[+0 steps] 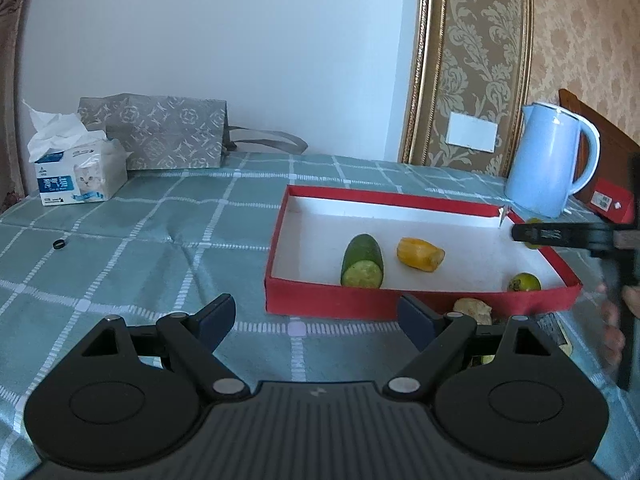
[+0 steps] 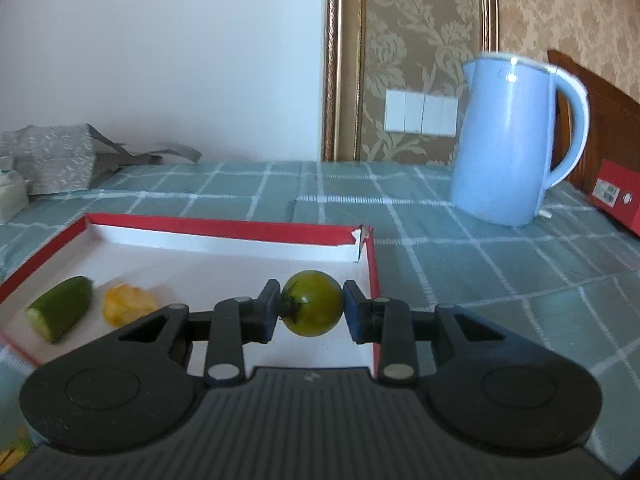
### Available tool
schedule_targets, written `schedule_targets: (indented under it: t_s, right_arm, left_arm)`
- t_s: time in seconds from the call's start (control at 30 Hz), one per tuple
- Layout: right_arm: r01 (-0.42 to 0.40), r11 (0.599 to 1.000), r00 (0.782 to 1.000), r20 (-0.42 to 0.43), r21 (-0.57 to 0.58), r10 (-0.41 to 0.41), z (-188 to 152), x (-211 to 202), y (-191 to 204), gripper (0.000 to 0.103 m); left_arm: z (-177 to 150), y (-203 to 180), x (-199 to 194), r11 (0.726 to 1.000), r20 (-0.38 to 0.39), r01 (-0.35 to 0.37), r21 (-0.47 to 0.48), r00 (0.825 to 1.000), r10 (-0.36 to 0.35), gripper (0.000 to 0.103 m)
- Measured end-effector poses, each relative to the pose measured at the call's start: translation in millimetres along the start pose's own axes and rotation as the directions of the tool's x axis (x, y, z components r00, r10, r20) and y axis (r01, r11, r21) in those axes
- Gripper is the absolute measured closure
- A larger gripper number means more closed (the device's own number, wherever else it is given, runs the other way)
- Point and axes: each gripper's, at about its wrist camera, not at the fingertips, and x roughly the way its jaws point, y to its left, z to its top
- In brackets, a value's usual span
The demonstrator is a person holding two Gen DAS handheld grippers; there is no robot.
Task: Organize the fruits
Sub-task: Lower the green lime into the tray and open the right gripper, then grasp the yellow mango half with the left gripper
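A shallow red tray (image 1: 340, 302) with a white inside lies on the checked cloth. In it are a cut cucumber piece (image 1: 362, 262), a yellow fruit piece (image 1: 420, 255) and a small green fruit (image 1: 524, 282) in the near right corner. My left gripper (image 1: 318, 316) stands open before the tray's front wall, nothing between its fingers. In the right wrist view my right gripper (image 2: 312, 306) is shut on a green tomato (image 2: 312, 304), held above the right end of the tray (image 2: 224, 228). The cucumber piece (image 2: 60, 308) and yellow fruit piece (image 2: 128, 304) lie to its left.
A blue kettle (image 1: 548, 160) stands behind the tray's right corner, with a red box (image 2: 616, 196) beyond it. A tissue box (image 1: 80, 176) and a grey patterned bag (image 1: 160, 136) stand at the back left. A brownish food piece (image 1: 474, 306) lies outside the tray's front wall.
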Motion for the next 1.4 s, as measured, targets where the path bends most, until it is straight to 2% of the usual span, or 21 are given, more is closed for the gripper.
schedule_targets:
  t_s: [0.13, 0.27, 0.4, 0.43, 0.47, 0.53, 0.77, 1.0, 1.1, 1.2, 1.3, 1.4]
  right_arm:
    - [0.007, 1.000, 1.000, -0.022, 0.022, -0.006, -2, 11, -2, 0.070]
    - [0.049, 0.999, 0.998, 0.046, -0.009, -0.048, -5, -5, 0, 0.056]
    - [0.004, 1.000, 0.999, 0.048, 0.030, -0.006, -8, -25, -9, 0.053]
    - [0.001, 0.999, 0.999, 0.045, 0.046, -0.003, -9, -30, -11, 0.042]
    - [0.004, 0.998, 0.999, 0.044, 0.069, -0.007, -10, -34, -14, 0.026]
    - [0.010, 0.992, 0.998, 0.054, 0.126, -0.017, -12, -43, -21, 0.014]
    - [-0.031, 0.978, 0.994, 0.111, 0.208, 0.008, -22, -76, -41, 0.014]
    - [-0.058, 0.969, 0.996, 0.080, 0.238, 0.040, -36, -82, -44, 0.011]
    - [-0.059, 0.972, 0.995, 0.092, 0.226, 0.039, -36, -84, -42, 0.011]
    - [-0.056, 0.975, 0.994, 0.102, 0.215, 0.035, -35, -87, -39, 0.009]
    - [-0.061, 0.976, 0.993, 0.108, 0.210, 0.039, -35, -88, -37, 0.009]
    - [-0.062, 0.976, 0.993, 0.113, 0.206, 0.039, -35, -90, -36, 0.009]
  left_arm:
    - [-2, -5, 3, 1.000, -0.020, 0.019, 0.024, 1.000, -0.019, 0.015]
    - [-3, -10, 4, 0.998, -0.030, 0.031, 0.057, 0.999, -0.030, 0.015]
    - [-5, -13, 3, 0.994, -0.045, 0.081, 0.070, 0.996, -0.078, 0.014]
    - [-6, -13, 3, 0.991, -0.063, 0.114, 0.070, 0.992, -0.110, 0.014]
    - [-6, -15, 4, 0.988, -0.079, 0.135, 0.075, 0.988, -0.129, 0.014]
    - [-8, -20, 3, 0.984, -0.087, 0.144, 0.103, 0.987, -0.136, 0.014]
    - [-14, -22, 1, 0.982, -0.104, 0.141, 0.127, 0.986, -0.128, 0.014]
    - [-17, -19, -6, 0.975, -0.104, 0.189, 0.119, 0.979, -0.177, 0.014]
    - [-18, -21, -10, 0.962, -0.109, 0.247, 0.120, 0.966, -0.234, 0.010]
    - [-19, -26, -10, 0.942, -0.141, 0.310, 0.130, 0.946, -0.292, 0.009]
    - [-24, -35, -10, 0.929, -0.164, 0.330, 0.169, 0.939, -0.303, 0.009]
    - [-28, -45, -11, 0.905, -0.195, 0.373, 0.204, 0.922, -0.336, 0.009]
